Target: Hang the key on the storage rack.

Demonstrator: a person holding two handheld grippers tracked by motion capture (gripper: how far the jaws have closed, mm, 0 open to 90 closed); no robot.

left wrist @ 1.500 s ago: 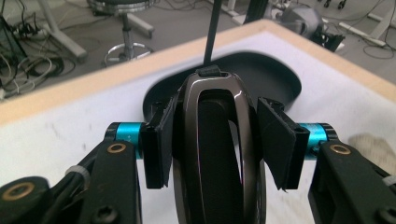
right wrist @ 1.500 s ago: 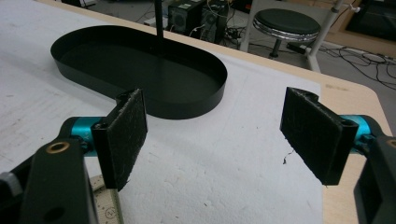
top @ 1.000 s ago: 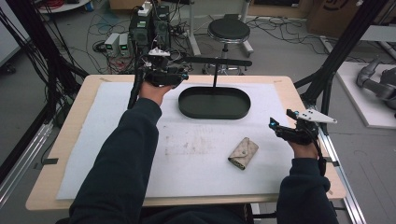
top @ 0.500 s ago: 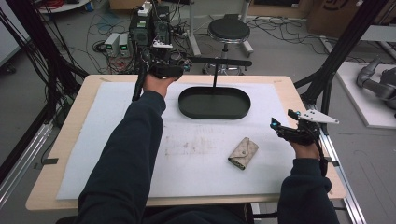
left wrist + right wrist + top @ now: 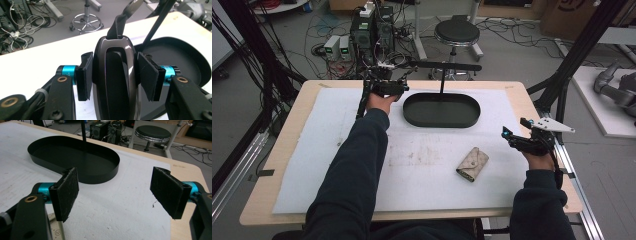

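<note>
Legible text: almost none. A strip of ruler (image 5: 56, 227) beside the right tool's near pad carries fine graduation marks and one small character, too small to read. A cardboard box (image 5: 574, 12) on the floor shows part of a dark printed mark, cut off and unreadable.

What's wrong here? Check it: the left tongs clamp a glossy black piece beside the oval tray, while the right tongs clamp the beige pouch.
Wrong on the right tongs: they stand open and empty, as the right gripper view shows; the beige pouch lies apart on the mat. The rest holds.
</note>
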